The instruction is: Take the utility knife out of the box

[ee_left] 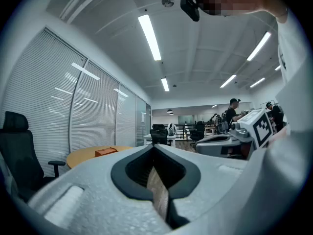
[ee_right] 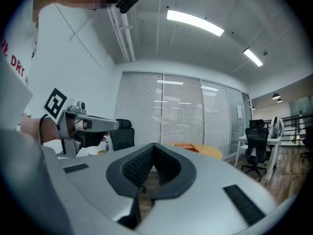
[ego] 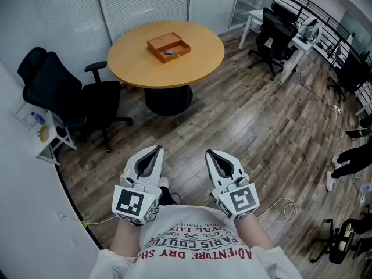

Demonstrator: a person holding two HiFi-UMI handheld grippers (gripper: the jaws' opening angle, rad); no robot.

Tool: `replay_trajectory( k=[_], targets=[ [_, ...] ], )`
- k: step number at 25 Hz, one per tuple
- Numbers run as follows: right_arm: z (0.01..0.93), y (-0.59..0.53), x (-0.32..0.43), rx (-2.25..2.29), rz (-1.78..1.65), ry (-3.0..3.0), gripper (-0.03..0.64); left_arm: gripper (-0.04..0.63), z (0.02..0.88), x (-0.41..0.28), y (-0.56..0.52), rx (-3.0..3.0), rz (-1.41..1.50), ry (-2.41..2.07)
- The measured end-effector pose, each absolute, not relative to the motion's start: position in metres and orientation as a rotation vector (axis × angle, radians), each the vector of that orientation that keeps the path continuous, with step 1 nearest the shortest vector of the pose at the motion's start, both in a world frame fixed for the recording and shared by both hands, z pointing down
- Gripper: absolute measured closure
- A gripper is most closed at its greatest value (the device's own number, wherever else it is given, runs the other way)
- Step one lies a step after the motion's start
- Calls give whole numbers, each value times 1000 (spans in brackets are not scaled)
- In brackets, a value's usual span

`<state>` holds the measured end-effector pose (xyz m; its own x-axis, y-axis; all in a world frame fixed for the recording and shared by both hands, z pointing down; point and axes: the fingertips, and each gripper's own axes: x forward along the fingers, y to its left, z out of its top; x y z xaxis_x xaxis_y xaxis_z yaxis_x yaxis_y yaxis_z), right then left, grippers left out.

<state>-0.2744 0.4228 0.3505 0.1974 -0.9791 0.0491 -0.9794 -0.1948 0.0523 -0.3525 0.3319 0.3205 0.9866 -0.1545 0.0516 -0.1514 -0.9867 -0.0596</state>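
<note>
An open brown wooden box [ego: 168, 46] sits on the round wooden table [ego: 133, 63] far ahead of me. A small dark utility knife [ego: 170, 53] lies inside it. My left gripper [ego: 156, 149] and right gripper [ego: 210, 153] are held side by side close to my body, level and well short of the table. Both have their jaws together with nothing between them. The box [ee_left: 106, 152] shows small and distant past the left gripper [ee_left: 154, 147]. It also appears as an orange-brown shape [ee_right: 191, 147] beyond the right gripper [ee_right: 154, 146].
A black office chair [ego: 64, 95] stands left of the table, with a white shelf [ego: 40, 133] against the wall. More chairs [ego: 273, 36] and desks [ego: 302, 36] are at the back right. A white cable [ego: 283, 209] lies on the wood floor.
</note>
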Motion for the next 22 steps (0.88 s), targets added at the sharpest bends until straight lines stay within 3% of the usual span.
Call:
replay_trajectory(
  k=[22],
  targets=[
    [373,366,-235,2432,39,-1800,609,600,348,-322,265,-3123,-153,200]
  ],
)
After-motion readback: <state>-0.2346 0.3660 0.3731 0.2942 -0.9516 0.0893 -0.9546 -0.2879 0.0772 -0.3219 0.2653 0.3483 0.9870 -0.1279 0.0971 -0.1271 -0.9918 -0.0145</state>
